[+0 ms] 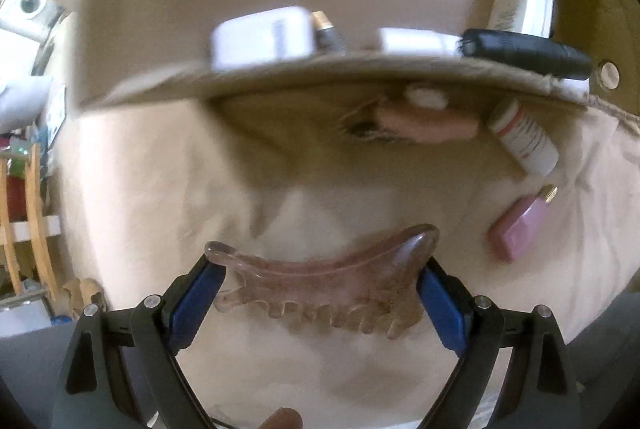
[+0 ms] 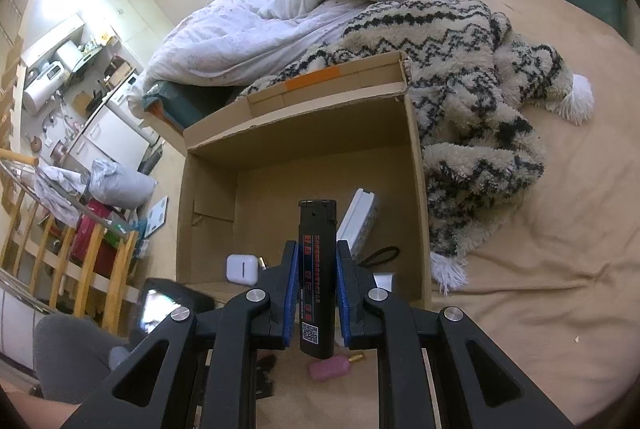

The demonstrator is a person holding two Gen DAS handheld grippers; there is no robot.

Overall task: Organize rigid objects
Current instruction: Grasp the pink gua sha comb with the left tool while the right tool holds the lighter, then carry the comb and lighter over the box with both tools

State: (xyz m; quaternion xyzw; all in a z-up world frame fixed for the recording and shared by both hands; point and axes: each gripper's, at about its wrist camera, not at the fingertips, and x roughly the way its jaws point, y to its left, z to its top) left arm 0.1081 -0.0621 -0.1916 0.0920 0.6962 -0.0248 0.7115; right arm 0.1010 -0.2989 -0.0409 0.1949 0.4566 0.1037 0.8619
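Observation:
My left gripper (image 1: 320, 285) is shut on a translucent pink comb (image 1: 324, 289), held crosswise above the beige sheet, short of the cardboard box (image 1: 280, 77). My right gripper (image 2: 317, 269) is shut on a black lighter (image 2: 317, 269), held upright over the near wall of the same box (image 2: 416, 189). Inside the box lie a white earbud case (image 2: 242, 268), a white flat case (image 2: 358, 225), a black hair tie (image 2: 382, 255) and a battery (image 1: 328, 31). A pink bottle (image 1: 520, 225), a white tube (image 1: 524, 137) and a pink item (image 1: 424, 121) lie on the sheet outside the box.
A patterned fleece blanket (image 2: 480, 89) and a white duvet (image 2: 300, 9) lie behind and right of the box. The bed edge is at left, with a wooden rail (image 2: 80, 261) and room clutter beyond. The person's grey-clad leg (image 2: 68, 349) is at lower left.

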